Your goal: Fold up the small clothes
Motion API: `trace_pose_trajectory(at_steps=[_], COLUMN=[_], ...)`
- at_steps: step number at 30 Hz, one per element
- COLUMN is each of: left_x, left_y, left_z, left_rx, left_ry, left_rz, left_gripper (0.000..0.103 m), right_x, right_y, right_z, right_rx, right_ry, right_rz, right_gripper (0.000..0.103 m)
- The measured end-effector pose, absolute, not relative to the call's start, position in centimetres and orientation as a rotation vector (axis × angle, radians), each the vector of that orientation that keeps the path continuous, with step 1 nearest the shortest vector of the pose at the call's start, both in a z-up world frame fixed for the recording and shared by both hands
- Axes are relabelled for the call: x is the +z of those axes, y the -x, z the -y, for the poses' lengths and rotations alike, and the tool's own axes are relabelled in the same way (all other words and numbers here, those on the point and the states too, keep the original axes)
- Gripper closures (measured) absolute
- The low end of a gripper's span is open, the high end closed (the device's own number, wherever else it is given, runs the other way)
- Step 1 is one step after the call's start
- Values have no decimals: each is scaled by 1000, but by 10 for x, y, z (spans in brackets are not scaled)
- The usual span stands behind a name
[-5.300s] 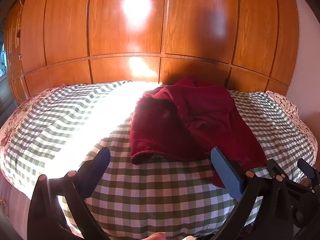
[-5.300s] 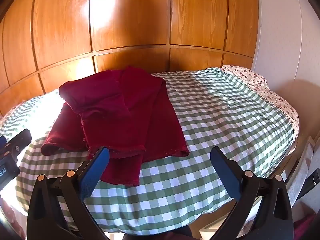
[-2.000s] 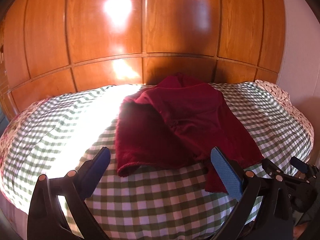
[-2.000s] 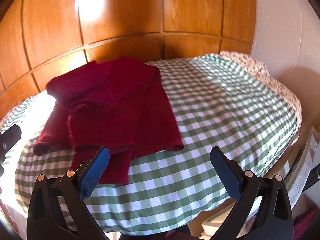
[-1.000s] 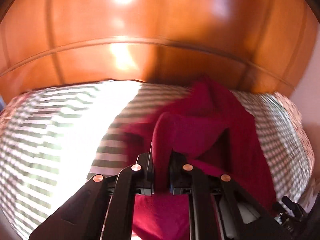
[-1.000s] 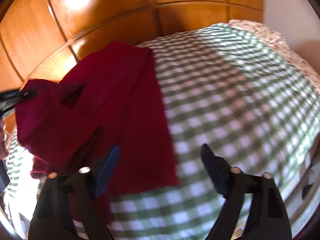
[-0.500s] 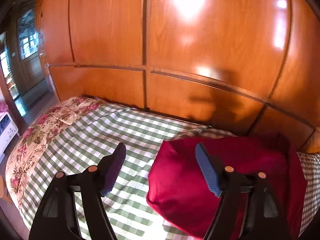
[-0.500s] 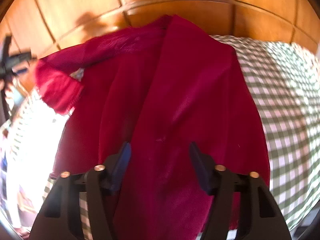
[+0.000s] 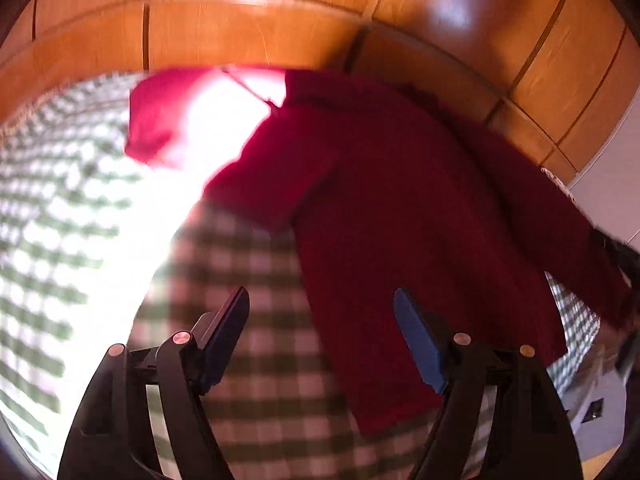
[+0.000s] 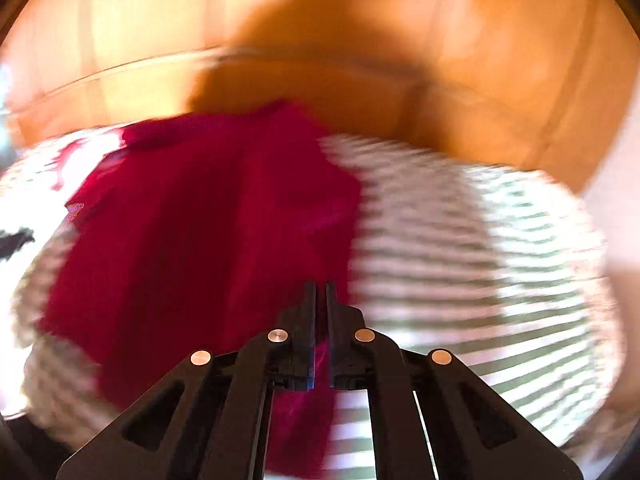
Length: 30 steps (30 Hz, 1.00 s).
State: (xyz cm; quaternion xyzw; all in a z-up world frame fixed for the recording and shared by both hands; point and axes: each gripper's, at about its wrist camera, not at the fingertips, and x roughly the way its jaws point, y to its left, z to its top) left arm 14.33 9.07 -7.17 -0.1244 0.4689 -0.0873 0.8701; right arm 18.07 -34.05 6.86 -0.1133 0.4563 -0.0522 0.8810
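The crumpled maroon garment (image 9: 420,216) has been spread out flatter across the checked bed (image 9: 256,288). It has been let go by the left tool (image 9: 320,332), whose jaws are now parted over bare cover. The right tool (image 10: 319,300), wide apart a second ago, has just been closed on the garment's near edge.

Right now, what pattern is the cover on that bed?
Green-and-white check on the bed cover; it shows best in the left wrist view, less blurred there.
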Motion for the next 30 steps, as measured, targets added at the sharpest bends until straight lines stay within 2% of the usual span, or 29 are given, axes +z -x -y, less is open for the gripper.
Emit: trace_pose_trajectory(at_steps=[4,7,8,9,10,11,12,16,18,20,21,22,24,26,27,28,30], left_x=[-88,-90,-91,-91,-93,-96,-97,-100,-101,-100,-98,-96,-91,-82,-76,-68,-55], left_y=[-133,-132,-130,-131,-133,-135,-137,-143,-149,-151,-151,-150,-151,-148,-146,-141,-134], left_z=[-80,-71,-68,-67,-66,-69,-69,-69,-67,-65,-63,-61,-58,-59,-60,-63,-72], left_rx=[-208,-214,-212,-215,-219,-219,-220,-228,-214,-204,-216,-232,-242,-243,-247,-252,-267], left_ry=[317,324,321,321,323,327,334,368,361,340,332,326,304,291,292,294,303], left_rz=[-1047,-1063,-1063,-1063,-1067,-1071,-1074,-1082,-1087,-1092,-1095,-1097,-1087,-1062,-1047,-1027,-999], left_gripper=[30,34,36,37,38,38,38,39,49,70,77,85,90,92,92,93,93], right_x=[71,66,67,69,72,76,79,58,39,11,-1,-13,-24,-19,-16,-7,14], right_y=[-233,-274,-282,-287,-287,-284,-275,-230,-205,-178,-168,-157,-142,-136,-136,-136,-135], right_z=[419,462,471,478,484,484,479,447,427,396,381,365,338,319,316,313,314], right_rx=[-404,-536,-556,-576,-595,-599,-576,-280,-129,-2,35,68,82,100,117,126,131], right_ry=[372,356,322,288,235,197,148,-103,-205,-267,-278,-281,-256,-216,-231,-221,-181], right_rz=[-907,-904,-901,-897,-881,-854,-825,-958,-1051,-1158,-1199,-1241,-1269,-1248,-1250,-1239,-1187], right_gripper=[100,100,97,76,40,28,24,24,24,24,28,36,45,65,87,95,95])
